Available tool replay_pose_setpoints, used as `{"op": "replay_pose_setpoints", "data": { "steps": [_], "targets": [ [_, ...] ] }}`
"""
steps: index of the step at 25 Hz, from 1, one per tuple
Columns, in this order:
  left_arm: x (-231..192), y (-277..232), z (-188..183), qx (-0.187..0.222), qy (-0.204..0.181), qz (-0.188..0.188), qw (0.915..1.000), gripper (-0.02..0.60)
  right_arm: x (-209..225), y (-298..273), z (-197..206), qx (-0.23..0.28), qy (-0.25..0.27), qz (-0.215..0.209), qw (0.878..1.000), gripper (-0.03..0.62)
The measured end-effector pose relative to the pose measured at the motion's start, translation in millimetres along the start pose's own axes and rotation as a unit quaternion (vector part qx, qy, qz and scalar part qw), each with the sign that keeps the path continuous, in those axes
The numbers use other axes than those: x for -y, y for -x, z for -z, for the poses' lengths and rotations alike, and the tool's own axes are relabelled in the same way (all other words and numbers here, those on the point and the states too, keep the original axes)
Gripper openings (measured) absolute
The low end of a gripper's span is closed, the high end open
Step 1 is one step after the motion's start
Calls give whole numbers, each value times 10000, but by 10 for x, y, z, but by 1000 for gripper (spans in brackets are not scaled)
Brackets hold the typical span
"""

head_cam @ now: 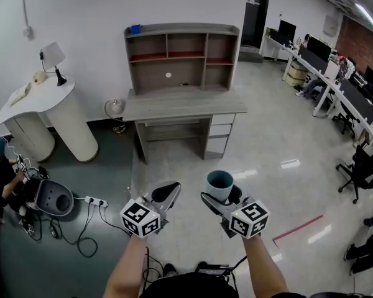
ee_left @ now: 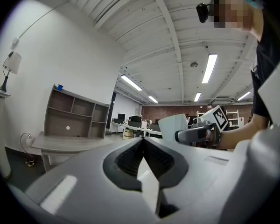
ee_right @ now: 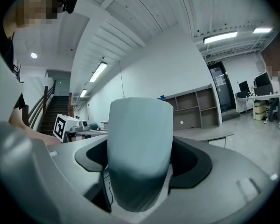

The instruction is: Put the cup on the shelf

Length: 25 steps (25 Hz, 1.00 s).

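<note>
A pale blue cup [head_cam: 220, 184] stands upright between the jaws of my right gripper [head_cam: 221, 197], which is shut on it; in the right gripper view the cup [ee_right: 139, 153] fills the middle. My left gripper [head_cam: 168, 192] hovers beside it at the same height, shut, with nothing in it, its fingertips [ee_left: 142, 146] meeting. From the left gripper view I see the cup [ee_left: 173, 125] to the right. The grey shelf unit [head_cam: 181, 56] sits on a desk [head_cam: 183, 102] well ahead of both grippers, across open floor. Its compartments look bare.
A small blue object [head_cam: 135, 28] rests on the shelf's top left corner. A white rounded counter [head_cam: 43, 113] with a lamp stands at left. Cables and a power strip [head_cam: 94, 200] lie on the floor near a round grey device [head_cam: 53, 198]. Office desks and chairs [head_cam: 342, 98] line the right.
</note>
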<state>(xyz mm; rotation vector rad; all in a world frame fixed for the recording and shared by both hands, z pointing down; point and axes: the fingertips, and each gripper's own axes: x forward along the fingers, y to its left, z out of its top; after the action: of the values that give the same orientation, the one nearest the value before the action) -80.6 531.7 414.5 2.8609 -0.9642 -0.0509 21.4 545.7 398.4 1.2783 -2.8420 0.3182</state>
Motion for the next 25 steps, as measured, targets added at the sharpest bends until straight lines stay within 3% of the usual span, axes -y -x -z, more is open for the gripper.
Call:
{"op": "replay_pose_setpoints", "data": {
  "steps": [25],
  "targets": [
    [67, -219, 94, -112, -11, -73, 9999, -2, 321, 133, -19, 35, -43, -24, 10000, 359]
  ]
}}
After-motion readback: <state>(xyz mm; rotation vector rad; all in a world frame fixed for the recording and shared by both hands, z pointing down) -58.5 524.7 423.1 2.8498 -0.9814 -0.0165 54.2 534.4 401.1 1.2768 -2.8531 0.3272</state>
